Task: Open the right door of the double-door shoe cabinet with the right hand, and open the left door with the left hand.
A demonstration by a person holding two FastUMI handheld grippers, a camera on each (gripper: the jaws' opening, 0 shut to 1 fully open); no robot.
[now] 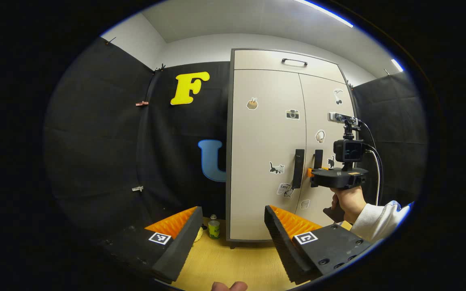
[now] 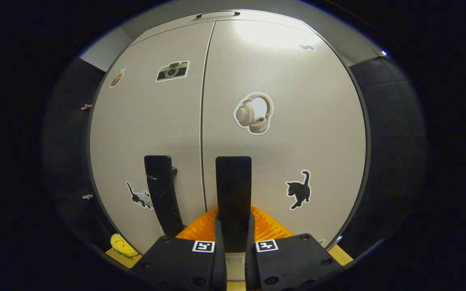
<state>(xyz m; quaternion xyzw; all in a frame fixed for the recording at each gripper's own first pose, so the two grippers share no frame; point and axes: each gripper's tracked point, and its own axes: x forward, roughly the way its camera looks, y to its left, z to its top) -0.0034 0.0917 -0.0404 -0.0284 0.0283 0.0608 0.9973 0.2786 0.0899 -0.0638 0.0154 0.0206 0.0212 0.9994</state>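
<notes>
Your left gripper gapes wide at bottom centre, holding nothing | your right gripper is clenched on the right door handle, bottom centre | left door handle just left of it | shoe cabinet doors closed, mid-frame beyond.

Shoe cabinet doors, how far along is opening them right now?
Nothing is done yet: both doors look flush and closed. In hand: the right hand-held gripper is clamped on the right door handle, ready to pull. Left to do: swing that right door open, then bring the open left hand-held gripper, which is well back, to the left door handle.
</notes>
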